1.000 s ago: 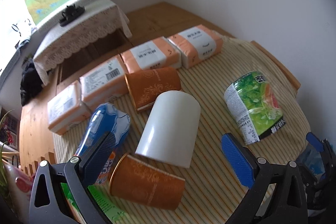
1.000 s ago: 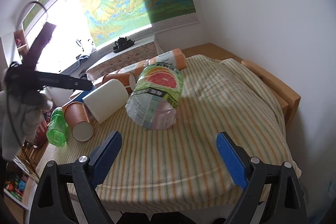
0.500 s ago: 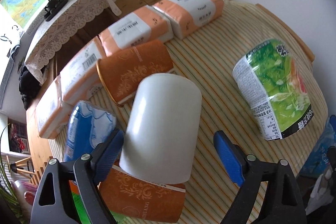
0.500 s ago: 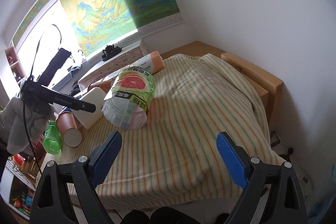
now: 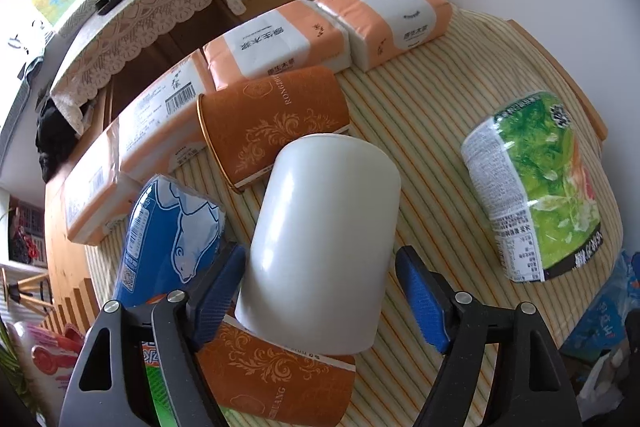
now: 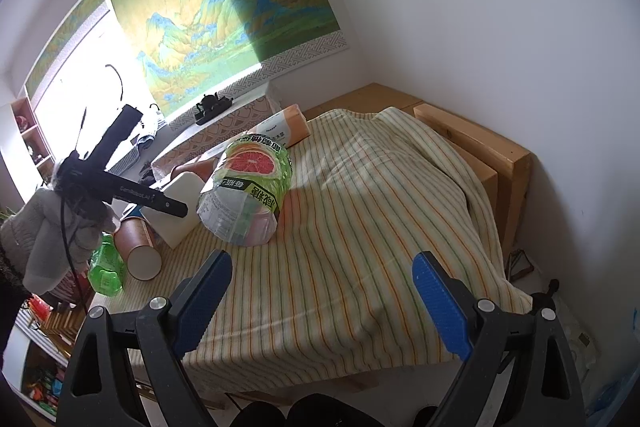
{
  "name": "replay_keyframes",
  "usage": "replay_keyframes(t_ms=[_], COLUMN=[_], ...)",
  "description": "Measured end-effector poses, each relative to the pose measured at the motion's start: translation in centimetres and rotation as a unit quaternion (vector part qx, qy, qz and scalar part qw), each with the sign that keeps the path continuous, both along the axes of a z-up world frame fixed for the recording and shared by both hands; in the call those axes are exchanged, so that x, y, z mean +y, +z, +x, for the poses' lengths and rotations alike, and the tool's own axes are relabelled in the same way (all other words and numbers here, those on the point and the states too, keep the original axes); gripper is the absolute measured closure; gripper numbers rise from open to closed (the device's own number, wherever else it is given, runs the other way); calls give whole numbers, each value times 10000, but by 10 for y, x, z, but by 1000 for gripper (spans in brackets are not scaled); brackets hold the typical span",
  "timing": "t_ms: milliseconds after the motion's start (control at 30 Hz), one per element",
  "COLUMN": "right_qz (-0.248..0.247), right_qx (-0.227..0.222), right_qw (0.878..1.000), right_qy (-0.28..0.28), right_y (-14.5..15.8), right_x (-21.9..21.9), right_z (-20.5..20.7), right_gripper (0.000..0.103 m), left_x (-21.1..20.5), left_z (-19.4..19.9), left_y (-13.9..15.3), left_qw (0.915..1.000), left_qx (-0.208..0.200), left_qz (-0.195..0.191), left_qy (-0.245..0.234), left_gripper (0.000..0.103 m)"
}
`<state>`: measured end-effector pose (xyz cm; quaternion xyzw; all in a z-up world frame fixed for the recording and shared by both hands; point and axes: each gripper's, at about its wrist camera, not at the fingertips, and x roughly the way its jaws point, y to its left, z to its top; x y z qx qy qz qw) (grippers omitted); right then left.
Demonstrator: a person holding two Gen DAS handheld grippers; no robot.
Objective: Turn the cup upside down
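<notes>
A white cup (image 5: 324,243) lies on its side on the striped cloth, its near end resting over an orange paper cup (image 5: 276,379). My left gripper (image 5: 320,295) is open, its blue pads on either side of the white cup's near end, not pressing it. In the right wrist view the white cup (image 6: 178,205) shows at the left with the left gripper's black body above it. My right gripper (image 6: 320,303) is open and empty, held back over the table's front edge.
A second orange paper cup (image 5: 272,123) lies behind the white cup. A blue packet (image 5: 172,227) lies left of it, a large green bottle (image 5: 536,187) to the right, and orange tissue packs (image 5: 280,43) along the back. A green bottle (image 6: 105,263) hangs at the table's left edge.
My left gripper has come down and forward until its pads straddle the white cup. My right gripper has drawn back and up from the table.
</notes>
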<state>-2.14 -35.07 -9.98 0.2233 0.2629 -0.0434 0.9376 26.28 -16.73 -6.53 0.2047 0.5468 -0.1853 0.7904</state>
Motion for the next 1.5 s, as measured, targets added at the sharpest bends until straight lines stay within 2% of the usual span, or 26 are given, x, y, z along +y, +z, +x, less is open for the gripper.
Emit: replay_keyframes(t_ms=[133,333,700,967,1100,1300,1500], right_qz=[13,35,51,106,234,542,869], right_qx=[1,-26,-22,11,87,280,581], right_qw=[10000,10000,9999,9995,9988,9954,9881], right_qy=[-16,-67,106,281,418,735,1126], right_y=[0,0,-1,3,7,18,28], right_x=[-2,-5,0,10,14,26,53], right_z=[-3,-7,-4,1,6,24,55], right_gripper=[14,14,14,14,14,14,14], left_x=[-1,-4,-12,-9,-2,30,84], left_z=[2,-3,-61,-91,-102,-129,-179], left_y=[-3,0,10,6,13,37,54], left_qw=[10000,9993,9987,9961,9936,9921,9842], left_qx=[-28,188,228,491,537,58,-968], left_qz=[20,-268,-450,-720,-964,-1240,-1473], left_qy=[34,151,10,-139,-228,-175,138], left_gripper=[23,23,24,23,17,16,15])
